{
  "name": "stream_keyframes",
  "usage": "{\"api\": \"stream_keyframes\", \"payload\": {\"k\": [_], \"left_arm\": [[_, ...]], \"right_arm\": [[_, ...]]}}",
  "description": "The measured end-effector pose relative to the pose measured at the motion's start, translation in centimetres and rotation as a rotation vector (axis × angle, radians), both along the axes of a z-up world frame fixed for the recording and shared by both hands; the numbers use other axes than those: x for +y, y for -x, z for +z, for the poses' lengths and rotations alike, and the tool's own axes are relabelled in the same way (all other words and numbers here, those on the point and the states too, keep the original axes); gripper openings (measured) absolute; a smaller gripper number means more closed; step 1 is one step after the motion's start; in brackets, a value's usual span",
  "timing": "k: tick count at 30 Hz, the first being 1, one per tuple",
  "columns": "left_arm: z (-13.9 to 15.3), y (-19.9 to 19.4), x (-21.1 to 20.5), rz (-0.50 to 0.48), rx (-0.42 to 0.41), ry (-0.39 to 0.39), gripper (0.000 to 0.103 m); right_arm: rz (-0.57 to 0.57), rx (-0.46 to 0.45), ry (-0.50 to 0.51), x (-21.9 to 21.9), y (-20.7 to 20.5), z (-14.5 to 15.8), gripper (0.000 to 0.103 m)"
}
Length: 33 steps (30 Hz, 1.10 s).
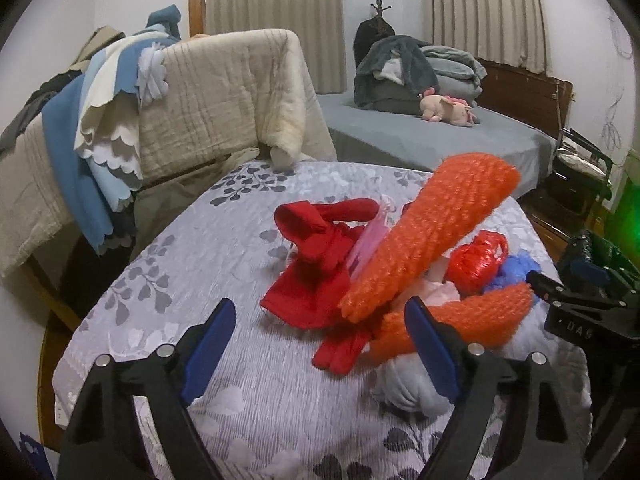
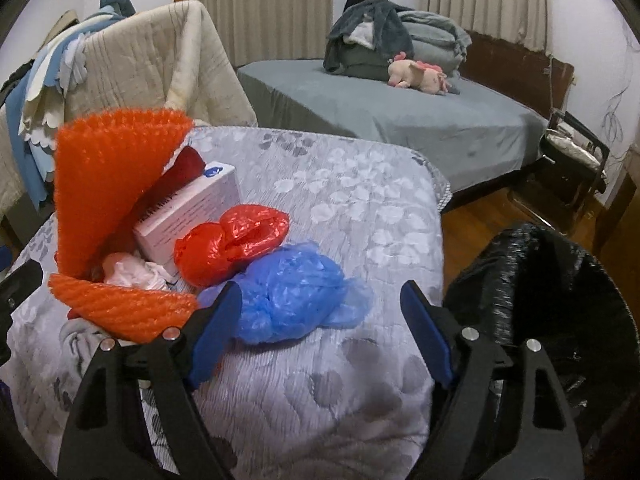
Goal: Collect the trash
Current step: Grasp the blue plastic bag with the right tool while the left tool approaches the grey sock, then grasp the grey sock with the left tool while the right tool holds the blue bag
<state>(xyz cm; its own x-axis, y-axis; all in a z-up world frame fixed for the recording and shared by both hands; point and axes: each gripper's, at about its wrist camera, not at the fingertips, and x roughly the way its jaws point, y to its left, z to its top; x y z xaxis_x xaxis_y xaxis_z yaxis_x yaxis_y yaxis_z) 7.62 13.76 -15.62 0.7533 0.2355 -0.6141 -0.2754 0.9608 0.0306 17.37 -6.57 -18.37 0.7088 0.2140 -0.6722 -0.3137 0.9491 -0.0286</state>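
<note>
Collection barely starting: orange bubble wrap, red bag, blue bag and carton are lying uncollected, bin liner waiting, left gripper and right gripper both hanging open, empty.

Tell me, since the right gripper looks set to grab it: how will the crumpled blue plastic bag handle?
The blue plastic bag is thin, wrinkled film, so it will probably squash flat between the fingers and weigh almost nothing. It looks glossy, so it may slip from the pads. Bunched loosely, part may trail or unfold when lifted.
</note>
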Motion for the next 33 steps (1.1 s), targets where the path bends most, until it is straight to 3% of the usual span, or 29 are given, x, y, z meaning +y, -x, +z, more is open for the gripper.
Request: {"api": "stream_keyframes", "payload": {"k": [10, 13, 17, 23, 33], "left_arm": [[-0.6, -0.7, 0.7, 0.011, 0.01, 0.005, 0.084], [-0.5, -0.6, 0.7, 0.008, 0.011, 0.009, 0.084], [-0.4, -0.2, 0.2, -0.004, 0.009, 0.013, 0.084], [-1.0, 0.6, -1.8, -0.056, 0.027, 0.032, 0.083], [-3.5, 0.1, -4.4, -0.13, 0.11, 0.068, 0.068]], "right_arm": [[0.034, 0.063, 0.025, 1.3, -1.8, -1.7, 0.079], [0.085, 0.108, -0.02, 1.3, -1.9, -1.9, 0.055], [0.114, 0.104, -0.015, 1.7, -1.0, -1.5, 0.037], [0.085, 0.087, -0.051, 0.3, 0.0, -0.5, 0.034], [0.067, 0.066, -0.05, -1.8, 1.6, 0.6, 0.034]]}}
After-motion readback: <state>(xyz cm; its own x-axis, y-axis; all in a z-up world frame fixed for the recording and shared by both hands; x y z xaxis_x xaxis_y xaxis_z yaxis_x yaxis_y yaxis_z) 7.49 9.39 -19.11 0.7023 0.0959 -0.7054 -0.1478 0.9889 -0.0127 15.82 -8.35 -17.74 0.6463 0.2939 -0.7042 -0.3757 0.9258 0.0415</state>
